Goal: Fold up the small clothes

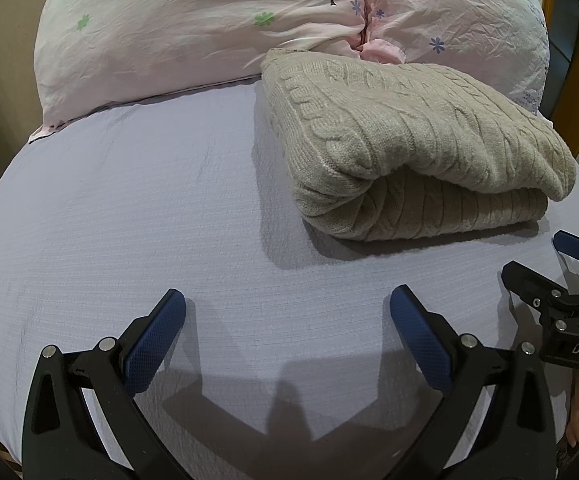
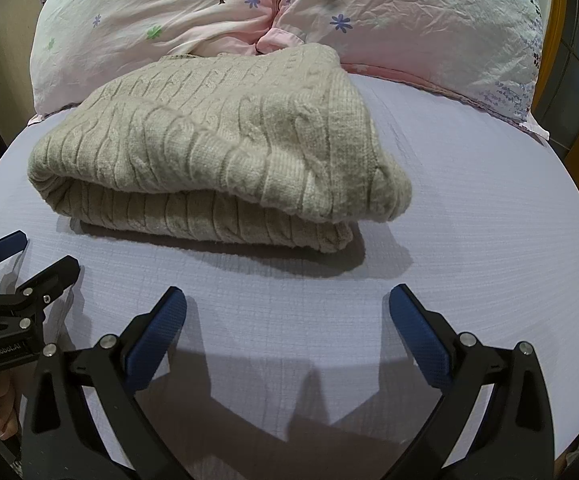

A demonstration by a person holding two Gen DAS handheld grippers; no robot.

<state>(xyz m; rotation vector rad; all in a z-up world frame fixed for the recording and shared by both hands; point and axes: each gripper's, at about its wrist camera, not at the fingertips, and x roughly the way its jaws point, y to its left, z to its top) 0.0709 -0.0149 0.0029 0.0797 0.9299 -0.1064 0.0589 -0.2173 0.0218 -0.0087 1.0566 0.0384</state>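
Left wrist view is showing the left gripper (image 1: pixel 288 312) and right gripper (image 2: pixel 287 312) hovering released, holding nothing, near the folded beige cable-knit sweater (image 1: pixel 405 148), seemingly finished folding.

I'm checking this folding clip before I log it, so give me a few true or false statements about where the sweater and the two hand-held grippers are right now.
1. The beige cable-knit sweater lies folded on the lavender bed sheet. True.
2. The left hand-held gripper is shut on the sweater. False: it is open, over bare sheet, short of the sweater.
3. The right hand-held gripper is open and holds nothing. True.
4. The sweater lies on top of the floral pillows. False: it lies on the sheet, its far edge against them.
5. The sweater is spread flat in one layer. False: layers are stacked.
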